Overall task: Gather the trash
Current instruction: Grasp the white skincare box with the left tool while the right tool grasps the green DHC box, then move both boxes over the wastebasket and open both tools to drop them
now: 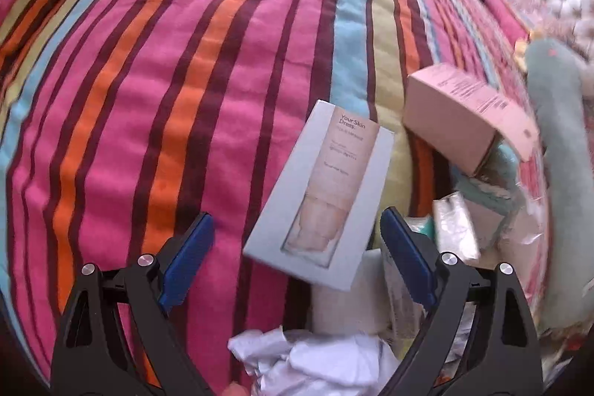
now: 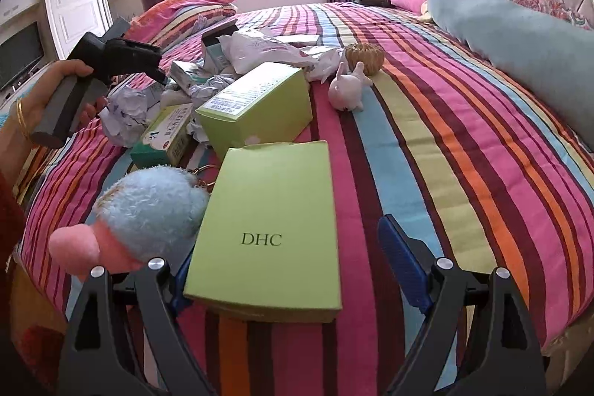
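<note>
In the left wrist view my left gripper point(image 1: 297, 258) is open above the striped bedspread point(image 1: 167, 80). A pale grey skin-care box point(image 1: 319, 192) lies between and just beyond its blue pads, not gripped. A pink box point(image 1: 460, 114), wrappers point(image 1: 456, 225) and crumpled white paper point(image 1: 308, 362) lie around it. In the right wrist view my right gripper point(image 2: 289, 266) is open, its fingers either side of a flat green DHC box point(image 2: 267, 232) lying on the bed. Further off lies a trash pile: a green carton point(image 2: 260, 106), a green medicine box point(image 2: 163, 140), crumpled paper point(image 2: 126, 114), a white plastic bag point(image 2: 260, 51).
A blue and pink plush toy point(image 2: 148, 210) lies left of the DHC box. A small white rabbit figure point(image 2: 349, 88) and a woven ball point(image 2: 365, 56) sit mid-bed. A long teal bolster point(image 2: 512, 36) lies along the headboard side. The left gripper's handle and hand point(image 2: 74, 91) show at left.
</note>
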{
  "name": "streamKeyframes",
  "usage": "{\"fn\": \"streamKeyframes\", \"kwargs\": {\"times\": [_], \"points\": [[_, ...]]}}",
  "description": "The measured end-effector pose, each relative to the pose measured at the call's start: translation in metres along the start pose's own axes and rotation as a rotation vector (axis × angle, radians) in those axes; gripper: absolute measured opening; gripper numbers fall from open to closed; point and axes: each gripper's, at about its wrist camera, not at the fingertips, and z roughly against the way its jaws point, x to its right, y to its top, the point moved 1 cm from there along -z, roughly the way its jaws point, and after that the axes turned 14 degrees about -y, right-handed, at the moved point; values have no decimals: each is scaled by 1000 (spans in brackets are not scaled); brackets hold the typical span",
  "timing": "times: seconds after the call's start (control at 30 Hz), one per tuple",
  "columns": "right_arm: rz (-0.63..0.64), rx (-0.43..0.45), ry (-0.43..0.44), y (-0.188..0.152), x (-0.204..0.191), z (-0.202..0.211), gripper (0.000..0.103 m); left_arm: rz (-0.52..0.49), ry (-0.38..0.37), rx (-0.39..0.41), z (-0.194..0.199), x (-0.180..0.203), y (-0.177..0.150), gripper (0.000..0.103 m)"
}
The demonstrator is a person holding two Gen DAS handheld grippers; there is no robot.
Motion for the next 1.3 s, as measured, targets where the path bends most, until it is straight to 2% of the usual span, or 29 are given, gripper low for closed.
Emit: {"fn": "streamKeyframes", "kwargs": {"times": [0.07, 0.1, 0.13, 0.17, 0.23, 0.27, 0.3, 0.33, 0.43, 0.6, 0.7, 0.77, 0.8, 0.93, 1.0, 1.07, 1.2, 1.23, 1.3], "points": [[9, 3, -7, 1, -2, -1, 81, -51, 36, 1, -4, 5, -1, 88], [11, 1, -10, 0, -2, -2, 81, -78, 56, 14, -5, 7, -3, 85], [14, -3, -11, 0, -2, -3, 81, -95, 72, 22, -5, 8, -3, 69], [18, -7, -11, 0, -3, -4, 81, -122, 118, 34, -6, 10, -4, 60], [21, -17, -2, -1, -4, -5, 77, -164, 148, 48, -7, 11, -4, 55], [22, -23, 12, -2, -4, -6, 69, -171, 143, 54, -6, 11, -4, 54], [20, -37, 37, -3, -4, -8, 59, -172, 133, 61, -4, 10, -5, 53], [18, -40, 41, -3, -5, -8, 56, -176, 126, 78, -1, 9, -5, 53], [2, -38, 57, -2, -2, -7, 56, -161, 102, 109, 9, 3, -8, 53], [-119, -53, 164, -1, 21, 1, 55, -132, 36, 177, 38, -12, -21, 53], [-196, -43, 215, 2, 39, 14, 55, -83, -45, 233, 61, -26, -29, 52], [-202, -15, 218, 1, 46, 31, 55, -84, -119, 264, 82, -28, -38, 52], [-198, 2, 231, -3, 50, 45, 55, -98, -127, 280, 92, -27, -45, 52], [-170, 4, 325, -39, 53, 92, 55, -182, -218, 338, 142, -22, -102, 52], [-147, -52, 398, -68, 48, 110, 55, -224, -243, 349, 161, -21, -140, 52], [-115, -125, 448, -102, 37, 123, 55, -295, -249, 338, 173, -16, -194, 53], [-62, -333, 496, -176, 9, 122, 55, -362, -307, 257, 175, -17, -312, 52], [-65, -392, 490, -193, 5, 113, 55, -380, -314, 204, 167, -16, -354, 52], [-60, -484, 448, -223, -2, 90, 55, -380, -318, 134, 150, -18, -403, 53]]}}
